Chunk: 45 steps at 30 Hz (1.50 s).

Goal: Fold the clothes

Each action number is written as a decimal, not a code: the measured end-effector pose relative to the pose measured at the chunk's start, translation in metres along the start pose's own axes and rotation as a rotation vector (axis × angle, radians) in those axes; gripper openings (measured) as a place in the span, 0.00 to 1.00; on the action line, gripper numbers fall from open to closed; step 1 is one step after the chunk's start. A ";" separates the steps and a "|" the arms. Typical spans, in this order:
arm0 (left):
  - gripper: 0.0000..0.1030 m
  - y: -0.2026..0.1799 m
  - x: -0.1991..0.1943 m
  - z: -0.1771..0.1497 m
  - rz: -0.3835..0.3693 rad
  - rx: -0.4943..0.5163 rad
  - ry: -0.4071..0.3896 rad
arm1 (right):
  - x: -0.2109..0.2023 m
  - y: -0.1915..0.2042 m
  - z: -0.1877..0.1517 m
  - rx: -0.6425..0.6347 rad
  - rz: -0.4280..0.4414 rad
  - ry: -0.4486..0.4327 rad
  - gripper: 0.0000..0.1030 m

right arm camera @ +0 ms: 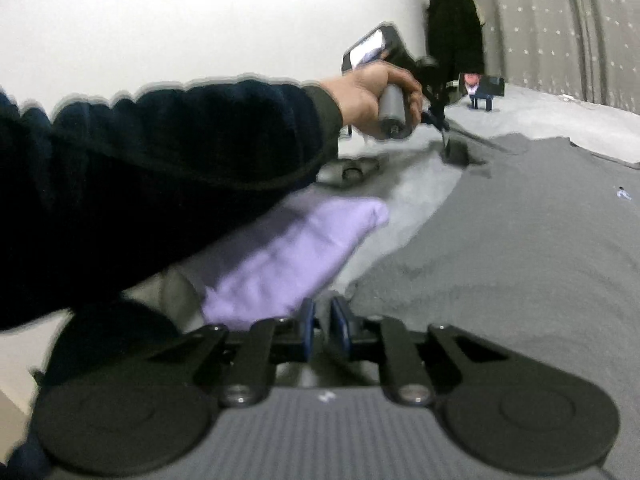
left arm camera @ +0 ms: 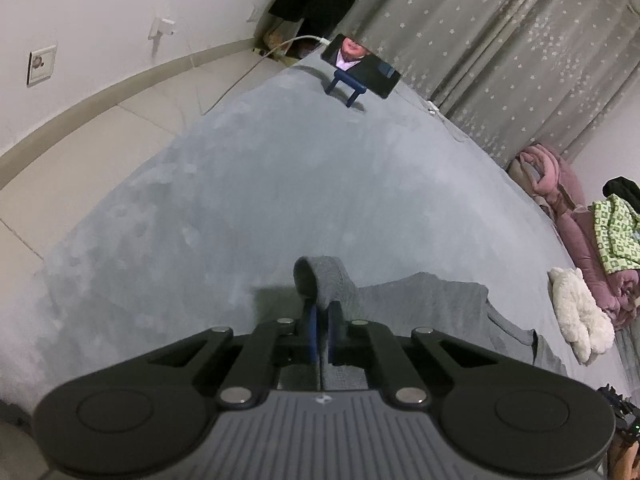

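- The left gripper (left arm camera: pixel 320 322) has its two blue pads squeezed tight on a bit of the grey garment (left arm camera: pixel 420 304). The pinched cloth sticks up in a little loop just past the tips.
- The rest of the grey garment lies flat to the right of the left gripper, on the pale blue-grey bed cover (left arm camera: pixel 240 200).
- The right gripper (right arm camera: pixel 325 322) has its pads almost together, right at the near edge of the grey garment (right arm camera: pixel 500 240). The view is blurry, so one cannot tell if any cloth is between them.
- Just to the left of the right gripper lies a light purple cloth (right arm camera: pixel 288 256).
- Farther ahead of the right gripper, a hand (right arm camera: pixel 368 96) in a dark sleeve (right arm camera: pixel 160 152) holds the handle of the other gripper.
- To the far right of the left gripper sit a fluffy white thing (left arm camera: pixel 580 312), a pink blanket (left arm camera: pixel 560 200) and a green patterned cloth (left arm camera: pixel 614 240).
- Far ahead of the left gripper, a phone (left arm camera: pixel 361 65) rests on a blue stand (left arm camera: pixel 346 86), with a grey starry curtain (left arm camera: pixel 500 40) behind it.
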<state>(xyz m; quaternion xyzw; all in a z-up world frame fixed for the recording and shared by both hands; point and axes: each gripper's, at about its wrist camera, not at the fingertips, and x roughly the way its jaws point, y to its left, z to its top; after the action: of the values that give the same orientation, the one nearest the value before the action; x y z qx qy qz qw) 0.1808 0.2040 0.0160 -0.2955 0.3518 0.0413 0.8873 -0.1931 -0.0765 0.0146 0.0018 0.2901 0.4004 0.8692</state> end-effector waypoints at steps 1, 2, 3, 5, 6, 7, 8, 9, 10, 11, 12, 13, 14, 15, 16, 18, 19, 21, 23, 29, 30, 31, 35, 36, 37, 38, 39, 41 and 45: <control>0.03 -0.002 -0.001 0.001 -0.001 0.002 -0.004 | -0.003 -0.002 0.001 0.018 0.007 -0.013 0.12; 0.03 -0.003 -0.002 0.002 -0.002 0.005 -0.008 | -0.007 -0.004 0.003 0.037 0.014 -0.025 0.12; 0.03 -0.005 -0.003 0.003 -0.004 0.006 -0.012 | -0.009 -0.008 0.004 0.060 0.022 -0.034 0.12; 0.03 -0.008 -0.005 0.004 -0.007 0.010 -0.018 | -0.013 -0.014 0.004 0.101 0.037 -0.056 0.11; 0.03 -0.010 -0.007 0.004 -0.007 0.012 -0.020 | -0.015 -0.017 0.003 0.120 0.043 -0.068 0.11; 0.03 -0.012 -0.008 0.005 -0.009 0.013 -0.023 | -0.017 -0.020 0.003 0.139 0.050 -0.081 0.11; 0.03 -0.014 -0.010 0.005 -0.013 0.013 -0.027 | -0.019 -0.023 0.002 0.159 0.058 -0.096 0.11; 0.03 -0.017 -0.013 0.005 -0.017 0.012 -0.031 | -0.021 -0.027 0.002 0.183 0.068 -0.109 0.11; 0.03 -0.019 -0.015 0.006 -0.019 0.013 -0.035 | -0.023 -0.030 0.002 0.206 0.079 -0.122 0.11; 0.03 -0.023 -0.017 0.006 -0.020 0.016 -0.039 | -0.025 -0.033 0.002 0.232 0.090 -0.133 0.11; 0.03 -0.027 -0.019 0.007 -0.019 0.021 -0.041 | -0.026 -0.038 0.002 0.266 0.103 -0.139 0.11; 0.03 -0.031 -0.021 0.008 -0.019 0.025 -0.045 | -0.027 -0.043 0.001 0.307 0.119 -0.141 0.11; 0.03 -0.035 -0.023 0.008 -0.018 0.030 -0.048 | -0.027 -0.049 0.001 0.348 0.133 -0.145 0.11; 0.03 -0.039 -0.024 0.009 -0.016 0.036 -0.051 | -0.029 -0.055 0.000 0.387 0.145 -0.154 0.11; 0.03 -0.044 -0.025 0.010 -0.014 0.045 -0.053 | -0.031 -0.060 -0.002 0.423 0.153 -0.165 0.11; 0.03 -0.055 -0.027 0.011 -0.008 0.063 -0.059 | -0.038 -0.070 -0.004 0.473 0.159 -0.195 0.11; 0.02 -0.060 -0.028 0.011 -0.005 0.070 -0.062 | -0.041 -0.074 -0.006 0.496 0.161 -0.208 0.11; 0.02 -0.069 -0.028 0.012 0.003 0.076 -0.068 | -0.048 -0.082 -0.011 0.541 0.166 -0.232 0.11; 0.02 -0.080 -0.028 0.012 0.006 0.086 -0.071 | -0.054 -0.087 -0.018 0.576 0.168 -0.249 0.11; 0.02 -0.116 -0.024 0.011 0.000 0.143 -0.080 | -0.071 -0.096 -0.038 0.666 0.171 -0.295 0.11; 0.02 -0.124 -0.023 0.010 -0.004 0.162 -0.087 | -0.074 -0.098 -0.041 0.681 0.171 -0.303 0.11; 0.02 -0.131 -0.023 0.009 -0.012 0.180 -0.095 | -0.077 -0.100 -0.045 0.696 0.171 -0.310 0.11; 0.02 -0.159 -0.018 0.002 -0.051 0.225 -0.104 | -0.082 -0.106 -0.057 0.749 0.154 -0.335 0.11; 0.02 -0.166 -0.017 0.000 -0.053 0.236 -0.102 | -0.083 -0.108 -0.060 0.761 0.147 -0.340 0.11; 0.02 -0.173 -0.015 -0.003 -0.055 0.247 -0.100 | -0.083 -0.110 -0.062 0.773 0.139 -0.345 0.11; 0.02 -0.180 -0.013 -0.006 -0.058 0.256 -0.098 | -0.084 -0.112 -0.065 0.785 0.132 -0.350 0.11; 0.02 -0.186 -0.011 -0.009 -0.062 0.264 -0.095 | -0.084 -0.114 -0.068 0.797 0.124 -0.355 0.11; 0.02 -0.200 -0.005 -0.018 -0.066 0.284 -0.087 | -0.085 -0.117 -0.074 0.820 0.109 -0.365 0.11; 0.02 -0.223 0.009 -0.035 -0.071 0.318 -0.067 | -0.088 -0.124 -0.082 0.851 0.068 -0.384 0.11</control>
<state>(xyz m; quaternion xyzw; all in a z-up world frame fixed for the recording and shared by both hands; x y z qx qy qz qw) 0.2295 0.0002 0.1005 -0.1619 0.3136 -0.0364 0.9349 -0.1930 -0.2410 -0.0385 0.4416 0.2623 0.2664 0.8156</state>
